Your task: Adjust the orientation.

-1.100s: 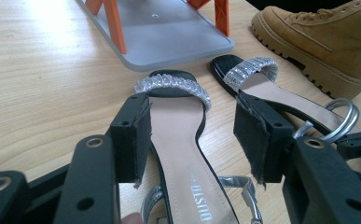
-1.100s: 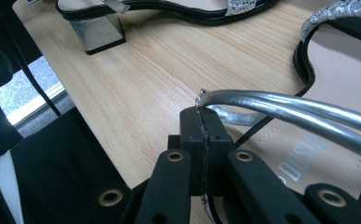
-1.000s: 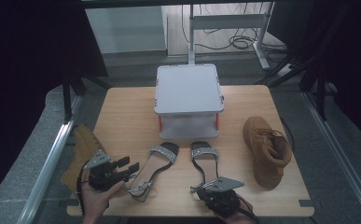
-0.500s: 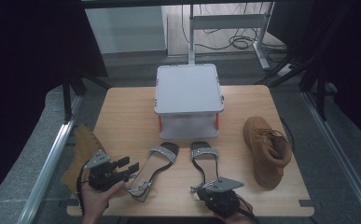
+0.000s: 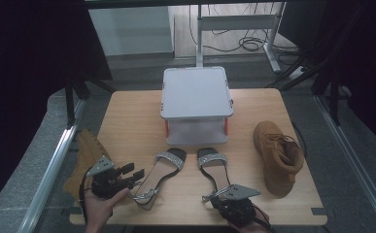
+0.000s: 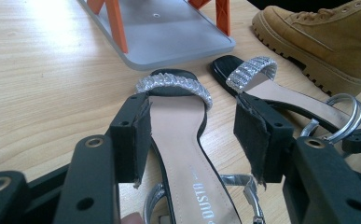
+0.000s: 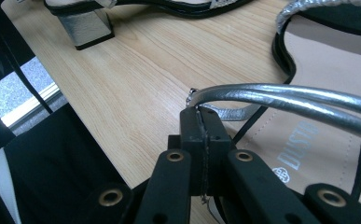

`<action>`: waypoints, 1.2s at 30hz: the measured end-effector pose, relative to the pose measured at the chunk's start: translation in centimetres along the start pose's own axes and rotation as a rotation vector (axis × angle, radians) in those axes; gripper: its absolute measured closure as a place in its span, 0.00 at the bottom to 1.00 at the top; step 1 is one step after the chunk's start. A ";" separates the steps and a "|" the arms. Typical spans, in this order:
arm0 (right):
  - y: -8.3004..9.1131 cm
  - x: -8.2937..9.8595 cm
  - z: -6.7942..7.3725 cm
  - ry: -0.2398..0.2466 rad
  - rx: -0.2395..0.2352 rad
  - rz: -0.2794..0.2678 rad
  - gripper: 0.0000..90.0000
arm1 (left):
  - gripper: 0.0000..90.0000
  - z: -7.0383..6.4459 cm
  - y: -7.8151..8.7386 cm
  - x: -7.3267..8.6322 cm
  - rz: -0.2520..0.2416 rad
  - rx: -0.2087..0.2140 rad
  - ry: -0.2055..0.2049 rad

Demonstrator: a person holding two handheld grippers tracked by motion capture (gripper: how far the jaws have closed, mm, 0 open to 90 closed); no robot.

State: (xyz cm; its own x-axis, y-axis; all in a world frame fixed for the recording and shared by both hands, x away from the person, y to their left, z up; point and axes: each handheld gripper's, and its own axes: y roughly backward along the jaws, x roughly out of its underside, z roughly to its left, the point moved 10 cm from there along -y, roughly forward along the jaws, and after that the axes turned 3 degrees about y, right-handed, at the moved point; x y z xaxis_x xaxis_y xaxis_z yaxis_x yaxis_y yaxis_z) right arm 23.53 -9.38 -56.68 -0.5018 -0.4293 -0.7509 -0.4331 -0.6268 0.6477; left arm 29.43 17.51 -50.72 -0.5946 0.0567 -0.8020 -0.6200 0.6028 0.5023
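Two sandals lie side by side near the front edge of the desk, toes pointing toward the far edge. The left sandal [image 5: 159,174] sits between the spread jaws of the left gripper [image 5: 133,176], which straddle its heel end without touching it; in the left gripper view the insole [image 6: 183,154] runs up between the two pads toward the glittering toe band. The right sandal [image 5: 214,172] has a silver ankle strap [image 7: 281,100], and the right gripper [image 5: 213,195], at the front edge, has its jaws pressed together on the end of that strap.

Just beyond the toes stands a grey box [image 5: 196,104] with orange legs, in the middle of the desk toward the far edge. A tan boot [image 5: 278,155] lies near the right edge, well apart from the right sandal. Another tan boot [image 5: 81,162] lies off the left edge, beside the left hand [image 5: 100,206] that holds the gripper. The wooden desk [image 5: 127,126] is bare around the left side.
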 end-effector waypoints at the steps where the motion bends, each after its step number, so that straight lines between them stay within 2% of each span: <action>1: 0.1 0.0 -0.1 -0.001 0.000 0.000 0.99 | 0.52 0.1 0.0 0.0 -0.001 -0.002 -0.001; 11: 0.9 0.6 -1.0 -0.027 0.003 -0.003 0.99 | 0.52 0.1 0.1 0.0 -0.001 -0.001 0.002; 22: 2.5 1.5 -3.4 -0.061 0.055 -0.012 0.99 | 0.52 0.2 0.1 0.0 0.001 -0.002 0.003; 26: 2.9 1.7 -4.3 -0.088 0.069 -0.021 0.99 | 0.52 0.2 0.1 0.0 0.001 -0.004 0.003; 36: 3.1 1.8 -4.4 -0.077 0.075 -0.026 0.99 | 0.52 0.0 0.0 0.1 0.007 -0.001 -0.002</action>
State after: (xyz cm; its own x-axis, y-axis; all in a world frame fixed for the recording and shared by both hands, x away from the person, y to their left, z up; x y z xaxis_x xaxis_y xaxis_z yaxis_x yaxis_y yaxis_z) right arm 24.59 -14.99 -56.55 -0.5441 -0.3605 -0.7577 -0.5003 -0.5856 0.6378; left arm 29.40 17.48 -50.82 -0.5980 0.0624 -0.7991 -0.6166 0.6012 0.5084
